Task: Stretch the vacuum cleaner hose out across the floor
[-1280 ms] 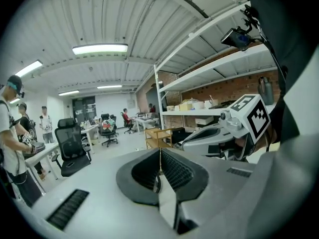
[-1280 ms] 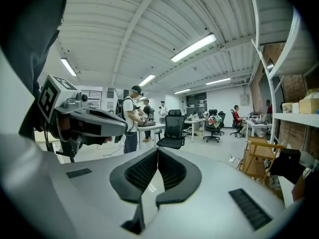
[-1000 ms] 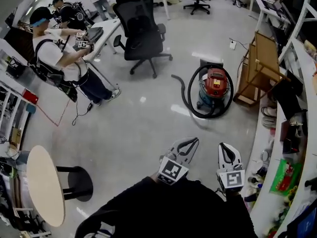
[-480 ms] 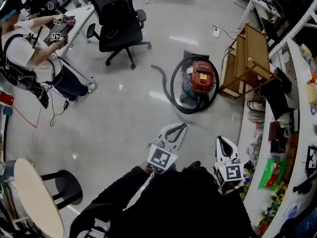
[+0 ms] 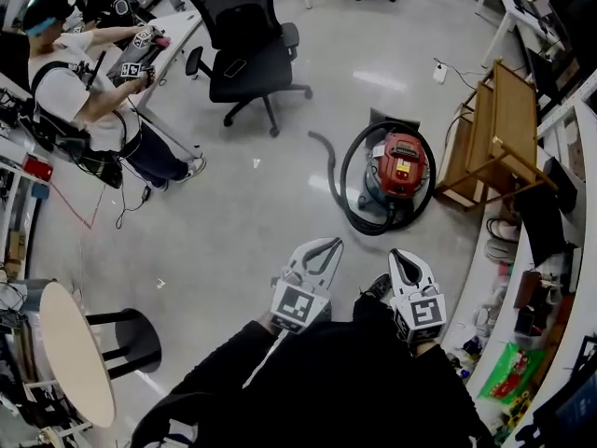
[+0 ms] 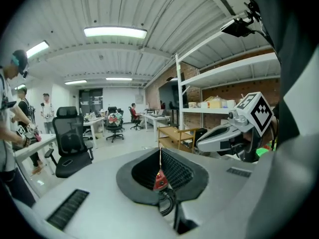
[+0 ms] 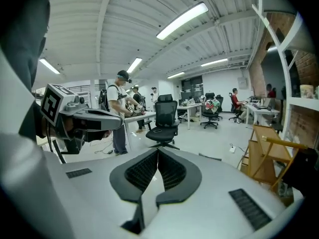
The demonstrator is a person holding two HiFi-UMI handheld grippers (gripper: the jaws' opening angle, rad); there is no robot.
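1. Ahead of both hand-held grippers and well apart from them: red vacuum cleaner (image 5: 399, 171) upright on the floor (image 5: 233, 222), black hose (image 5: 344, 180) looped round it, loose end trailing off to the left toward a black office chair (image 5: 244, 63).
2. Just right of the vacuum cleaner: a wooden rack (image 5: 511, 110). Nothing between the hand-held grippers and the hose except bare floor.
3. Far off to the left: a person (image 5: 79, 96) standing at a white bench (image 5: 177, 35); nearer on the left, a round table (image 5: 76, 353).
4. Glossy grey floor; open office with more chairs and benches beyond; cluttered shelving (image 5: 560, 278) along the right side; strip lights overhead.
5. Left hand-held gripper (image 5: 322, 246): clenched, jaws pressed together on nothing, a sliver of the red vacuum cleaner showing past the tips.
6. Right hand-held gripper (image 5: 403, 255): likewise clenched and empty, held just beside the left one, touching nothing.
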